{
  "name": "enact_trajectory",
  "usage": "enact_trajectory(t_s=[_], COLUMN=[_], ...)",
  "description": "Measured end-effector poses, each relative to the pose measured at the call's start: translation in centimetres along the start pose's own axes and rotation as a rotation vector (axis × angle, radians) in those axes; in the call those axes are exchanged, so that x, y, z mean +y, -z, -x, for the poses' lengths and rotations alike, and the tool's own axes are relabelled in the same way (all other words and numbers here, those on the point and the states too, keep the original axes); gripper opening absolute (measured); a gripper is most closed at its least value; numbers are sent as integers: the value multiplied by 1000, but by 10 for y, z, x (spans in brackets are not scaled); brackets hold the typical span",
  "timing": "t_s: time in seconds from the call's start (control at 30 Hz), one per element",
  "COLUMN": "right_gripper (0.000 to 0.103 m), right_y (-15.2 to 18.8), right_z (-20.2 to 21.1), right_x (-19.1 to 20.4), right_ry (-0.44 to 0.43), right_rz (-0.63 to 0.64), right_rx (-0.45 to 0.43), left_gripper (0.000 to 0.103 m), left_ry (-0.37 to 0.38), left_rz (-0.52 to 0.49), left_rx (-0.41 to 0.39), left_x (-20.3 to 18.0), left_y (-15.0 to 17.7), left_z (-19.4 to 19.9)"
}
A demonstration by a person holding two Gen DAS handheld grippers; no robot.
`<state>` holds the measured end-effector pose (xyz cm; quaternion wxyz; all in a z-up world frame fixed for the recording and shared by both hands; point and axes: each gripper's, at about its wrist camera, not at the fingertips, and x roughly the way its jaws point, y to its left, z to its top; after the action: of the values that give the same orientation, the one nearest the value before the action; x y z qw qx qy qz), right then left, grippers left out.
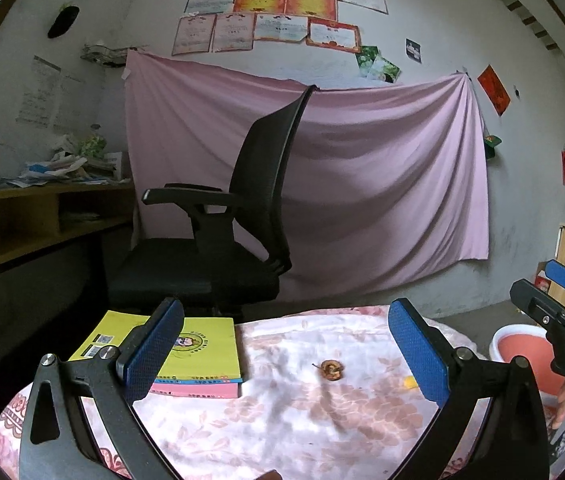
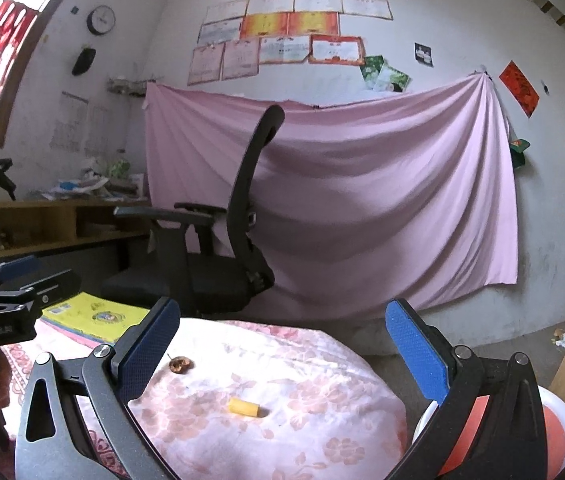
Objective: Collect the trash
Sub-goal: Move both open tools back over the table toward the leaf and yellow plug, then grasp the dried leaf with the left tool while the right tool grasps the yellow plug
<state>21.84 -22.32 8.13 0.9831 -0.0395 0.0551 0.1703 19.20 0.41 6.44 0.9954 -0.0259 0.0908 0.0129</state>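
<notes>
A brown apple core (image 1: 332, 370) lies on the floral tablecloth (image 1: 282, 420), ahead of my open, empty left gripper (image 1: 286, 350). It also shows in the right wrist view (image 2: 180, 364). A small yellow piece of trash (image 2: 244, 407) lies on the cloth between the fingers of my open, empty right gripper (image 2: 282, 350); in the left wrist view only its corner (image 1: 409, 382) shows beside the right finger. A red bin with a white rim (image 2: 558, 420) stands low at the right of the table, also in the left wrist view (image 1: 522, 352).
A stack of books with a yellow cover (image 1: 198, 350) lies at the table's left. A black office chair (image 1: 222, 240) stands behind the table before a pink sheet (image 1: 382, 184). A cluttered wooden desk (image 1: 34, 216) is at the left.
</notes>
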Motion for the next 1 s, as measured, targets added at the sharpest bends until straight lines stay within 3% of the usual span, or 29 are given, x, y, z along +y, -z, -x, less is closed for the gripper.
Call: enact_trajectory(t_s=[0.13,0.4,0.47,0.6,0.63,0.83,1.0], right_gripper=[103,103,98,89,81,64,56], right_y=[3,17,22,36,39,47,55], right_z=[-17,-54,-61,-81,-86,-94,-103], right_x=[-1,-5,-5,-4,-2,7,11], right_ry=[18,24,16,-22,-29,-82,-132], right_rz=[-14,-43,-58,-76,-72,-45,-48], right_rx=[83,290,346,501,529,606,677], left_gripper=[100,99,97,80,74,50,47], left_ry=[16,64,82,113,122,183,216], left_rz=[-5,31,39,46,44,28,13], left_rx=[63,263,312,399,420,548,609], left_x=[5,17,18,17,16,8,-1], left_y=[1,9,12,17,18,29,33], left_z=[-18,-63,-73,-90,-94,-116,-130])
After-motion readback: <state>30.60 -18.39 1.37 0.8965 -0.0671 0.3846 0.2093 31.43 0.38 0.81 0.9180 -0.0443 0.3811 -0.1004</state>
